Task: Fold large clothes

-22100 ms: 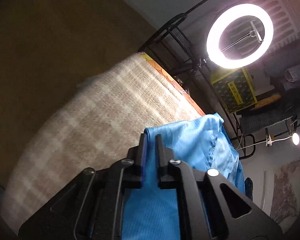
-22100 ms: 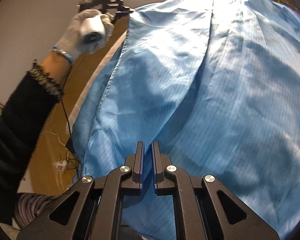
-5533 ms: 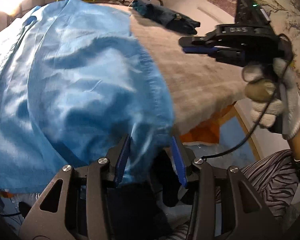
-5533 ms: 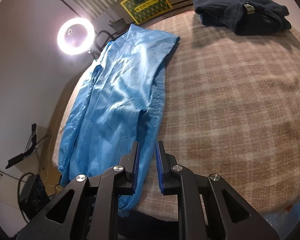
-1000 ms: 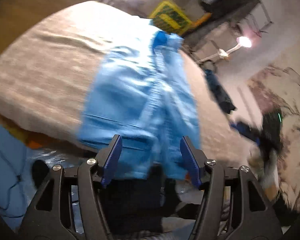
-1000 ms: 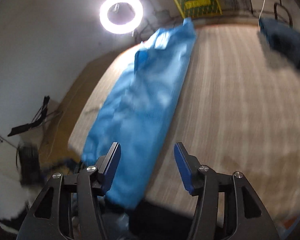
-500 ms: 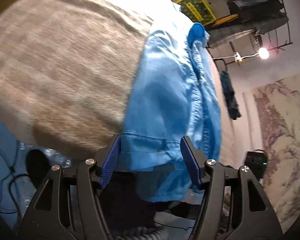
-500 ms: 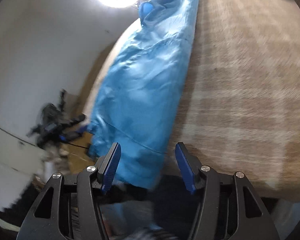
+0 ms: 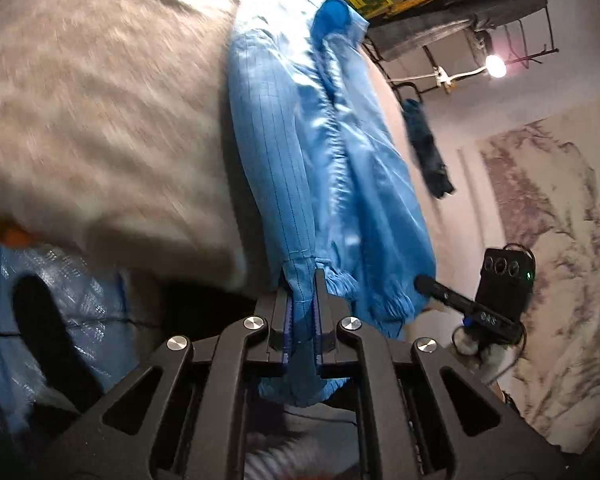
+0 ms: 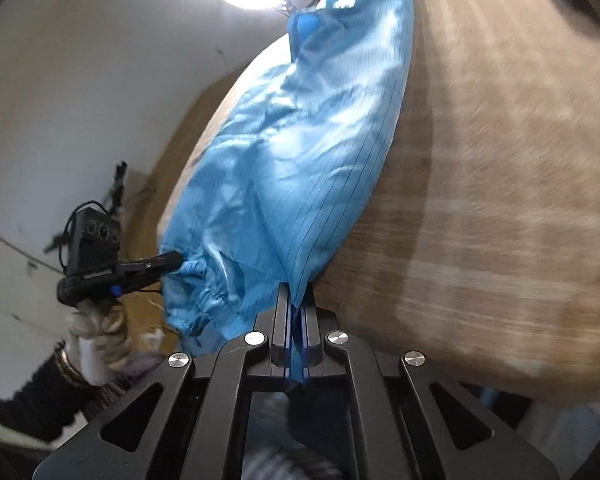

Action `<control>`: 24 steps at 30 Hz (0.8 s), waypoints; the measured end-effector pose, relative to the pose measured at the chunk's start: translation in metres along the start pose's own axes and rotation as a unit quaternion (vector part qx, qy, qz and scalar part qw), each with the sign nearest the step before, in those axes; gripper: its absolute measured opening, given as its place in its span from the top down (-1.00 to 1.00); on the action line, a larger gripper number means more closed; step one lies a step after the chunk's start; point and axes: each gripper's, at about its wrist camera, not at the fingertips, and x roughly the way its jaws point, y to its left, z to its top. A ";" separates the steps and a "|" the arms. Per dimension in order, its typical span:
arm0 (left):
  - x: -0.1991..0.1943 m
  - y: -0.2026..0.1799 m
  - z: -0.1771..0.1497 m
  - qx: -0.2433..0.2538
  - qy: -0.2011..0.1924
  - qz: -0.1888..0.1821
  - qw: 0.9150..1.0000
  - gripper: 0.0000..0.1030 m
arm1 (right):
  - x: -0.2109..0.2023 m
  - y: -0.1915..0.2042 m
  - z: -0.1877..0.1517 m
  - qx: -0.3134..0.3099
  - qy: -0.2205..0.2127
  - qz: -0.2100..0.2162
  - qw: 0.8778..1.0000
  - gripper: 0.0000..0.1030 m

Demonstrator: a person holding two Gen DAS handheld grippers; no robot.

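Each gripper, left gripper (image 9: 301, 304) and right gripper (image 10: 295, 312), was clamped on the hem of the blue coverall (image 9: 320, 152) stretching toward 12 o'clock over the bed (image 10: 500, 200), and the slippery fabric could slip out if pulled unevenly.

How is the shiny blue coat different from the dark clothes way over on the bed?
The blue coat is bright, shiny and stretched long across the bed; the dark clothes are navy, dull and look bunched in a small heap. The coat's near hem is pinched by the left gripper and right gripper; nothing holds the dark clothes. Both lie on the beige plaid cover.
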 end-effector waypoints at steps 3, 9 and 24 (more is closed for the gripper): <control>0.013 -0.013 -0.021 0.021 0.010 0.004 1.000 0.89 | -0.017 -0.008 -0.004 0.004 -0.005 -0.016 1.000 0.96; 0.019 0.011 -0.024 -0.027 0.029 0.006 0.999 0.13 | -0.002 -0.020 -0.011 0.014 0.022 -0.010 1.000 0.74; 0.060 0.011 -0.022 -0.021 0.068 -0.019 0.997 0.60 | 0.051 -0.027 -0.025 0.035 0.111 0.078 0.990 0.87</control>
